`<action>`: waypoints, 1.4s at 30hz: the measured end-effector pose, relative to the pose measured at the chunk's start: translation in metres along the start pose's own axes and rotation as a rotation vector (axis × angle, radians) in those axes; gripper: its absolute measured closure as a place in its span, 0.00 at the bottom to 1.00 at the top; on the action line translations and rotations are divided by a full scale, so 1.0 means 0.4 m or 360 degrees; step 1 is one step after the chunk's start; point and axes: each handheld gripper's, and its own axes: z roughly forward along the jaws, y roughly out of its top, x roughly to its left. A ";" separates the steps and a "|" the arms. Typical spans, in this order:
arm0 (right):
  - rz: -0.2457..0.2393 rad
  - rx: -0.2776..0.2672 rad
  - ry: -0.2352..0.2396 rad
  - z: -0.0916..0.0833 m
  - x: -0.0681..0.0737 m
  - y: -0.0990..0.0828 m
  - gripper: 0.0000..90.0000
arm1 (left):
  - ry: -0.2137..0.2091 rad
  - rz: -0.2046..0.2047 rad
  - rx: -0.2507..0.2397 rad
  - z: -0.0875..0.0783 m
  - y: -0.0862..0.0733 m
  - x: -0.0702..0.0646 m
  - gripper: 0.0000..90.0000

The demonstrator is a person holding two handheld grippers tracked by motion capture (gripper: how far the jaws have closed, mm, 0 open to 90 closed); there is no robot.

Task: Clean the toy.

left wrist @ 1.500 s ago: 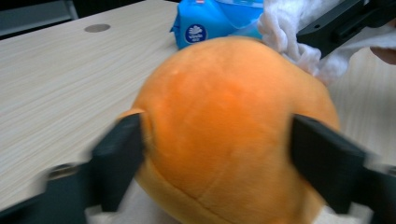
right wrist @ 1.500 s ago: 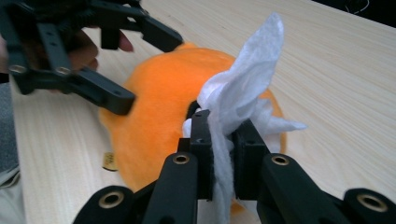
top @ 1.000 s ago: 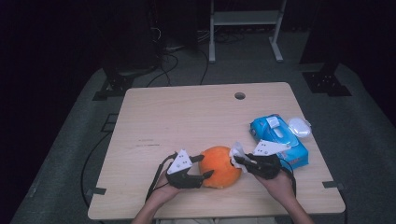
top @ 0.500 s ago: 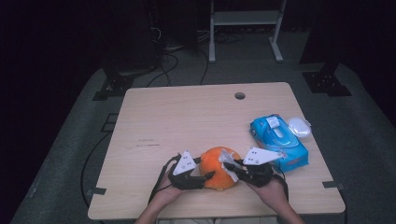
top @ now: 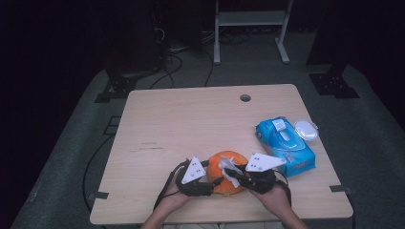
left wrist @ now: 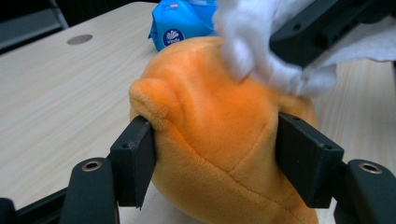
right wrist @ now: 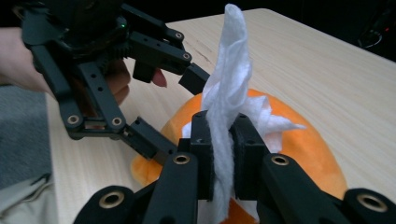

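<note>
So compared to a second ago, the right gripper (top: 232, 174) has slid in over the round orange plush toy (top: 224, 179), and the left gripper (top: 210, 177) has just been opening its jaws a bit with the toy between them. The toy sits on the light wooden worktop (top: 191, 124) near the front edge, just left of the blue wipes pack (top: 285, 145). Can't tell its long axis; a small ridge bulges toward the left jaw. Left jaws press its two flanks. Right jaws are clamped tight on a white wipe (right wrist: 226, 93) that sticks up and rests on the toy's top.
</note>
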 end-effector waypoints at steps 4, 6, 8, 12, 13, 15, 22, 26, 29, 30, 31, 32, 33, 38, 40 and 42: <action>0.0051 -0.0009 -0.0076 -0.011 -0.037 -0.004 0.89 | -0.0004 -0.0101 -0.0047 0.000 -0.009 0.017 0.30; 0.0092 0.0005 -0.0138 -0.020 -0.063 -0.020 0.89 | -0.0030 -0.0094 -0.0064 0.002 -0.009 0.015 0.20; 0.0113 0.0007 -0.0166 -0.025 -0.075 -0.027 0.89 | -0.0050 -0.0066 -0.0054 0.005 -0.013 0.009 0.17; 0.0107 0.0005 -0.0166 -0.020 -0.067 -0.023 0.89 | -0.0038 -0.0056 -0.0023 0.011 -0.012 0.005 0.28; 0.0092 -0.0001 -0.0155 -0.018 -0.056 -0.018 0.89 | -0.0031 -0.0060 -0.0023 0.010 -0.009 0.004 0.32; 0.0024 -0.0018 -0.0115 -0.015 -0.024 -0.002 0.89 | -0.0021 -0.0046 -0.0027 0.009 -0.005 -0.001 0.35; -0.0076 0.0014 -0.0090 0.010 0.023 0.017 0.89 | -0.0014 -0.0022 -0.0028 0.013 -0.004 -0.012 0.38; -0.0012 0.0003 -0.0217 -0.021 -0.022 0.011 0.89 | -0.0025 -0.0015 -0.0033 0.013 -0.009 -0.009 0.37; 0.0009 0.0000 -0.0215 -0.027 -0.031 0.003 0.89 | -0.0029 -0.0016 -0.0038 0.016 -0.006 -0.011 0.37; 0.0002 0.0002 -0.0196 -0.023 -0.022 0.003 0.89 | -0.0022 -0.0007 -0.0032 0.018 -0.005 -0.015 0.37; -0.0016 0.0004 -0.0156 -0.014 -0.004 0.006 0.89 | -0.0019 0.0002 -0.0030 0.019 -0.004 -0.017 0.37; -0.0036 0.0008 -0.0132 -0.008 0.007 0.009 0.89 | -0.0016 0.0017 -0.0026 0.021 -0.005 -0.021 0.37; -0.0060 0.0019 -0.0092 0.006 0.026 0.012 0.89 | -0.0016 0.0024 -0.0023 0.021 -0.005 -0.023 0.37; -0.0128 0.0072 -0.0101 0.037 0.052 0.016 0.89 | 0.0008 0.0052 -0.0004 0.024 -0.011 -0.027 0.38; -0.0097 0.0046 -0.0148 0.021 0.030 0.019 0.89 | 0.0005 0.0054 -0.0004 0.024 -0.012 -0.024 0.38; -0.0057 0.0034 -0.0212 0.002 0.008 0.019 0.89 | -0.0001 0.0050 -0.0005 0.025 -0.014 -0.022 0.38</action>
